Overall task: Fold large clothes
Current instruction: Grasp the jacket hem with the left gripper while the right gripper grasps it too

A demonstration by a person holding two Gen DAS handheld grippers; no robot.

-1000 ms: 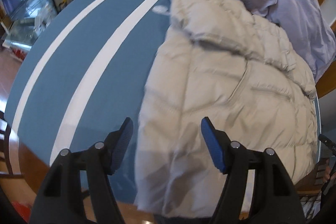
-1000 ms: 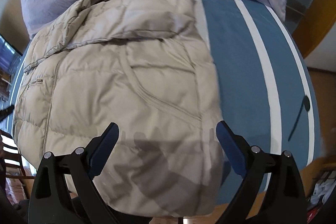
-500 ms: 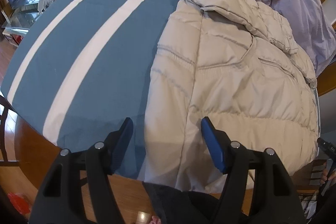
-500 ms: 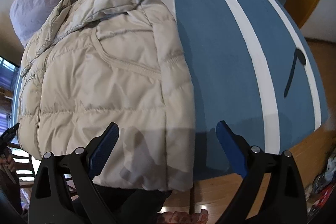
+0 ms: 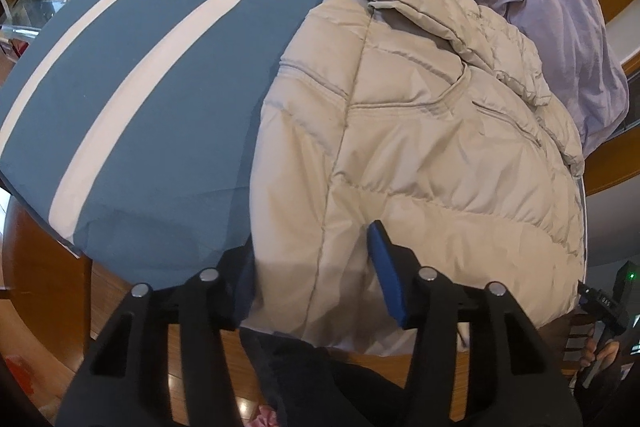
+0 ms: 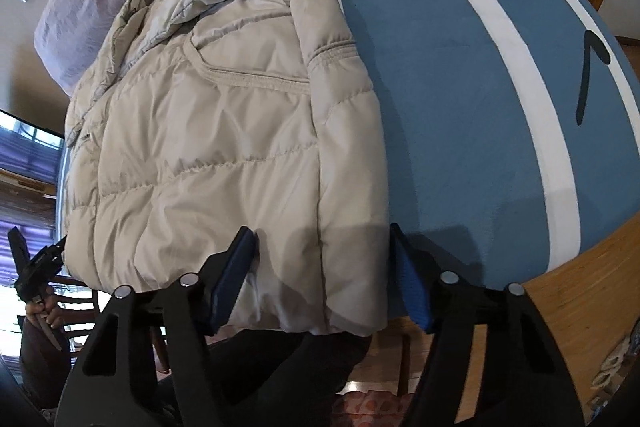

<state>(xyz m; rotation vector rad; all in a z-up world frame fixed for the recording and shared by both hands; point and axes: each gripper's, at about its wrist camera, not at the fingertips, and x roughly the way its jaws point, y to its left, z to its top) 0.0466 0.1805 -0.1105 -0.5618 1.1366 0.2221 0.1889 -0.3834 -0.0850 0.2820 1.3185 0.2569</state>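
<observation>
Left wrist | left gripper [image 5: 316, 267] agape astride jacket [image 5: 420, 131] hem | right gripper [image 6: 324, 271] likewise

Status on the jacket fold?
Done: beige quilted puffer jacket lies on the blue white-striped cover, sleeves folded in. In hand: left tongs and right tongs, both open, straddle its bottom hem corners. Left: grip the hem, fold it toward the collar.
</observation>
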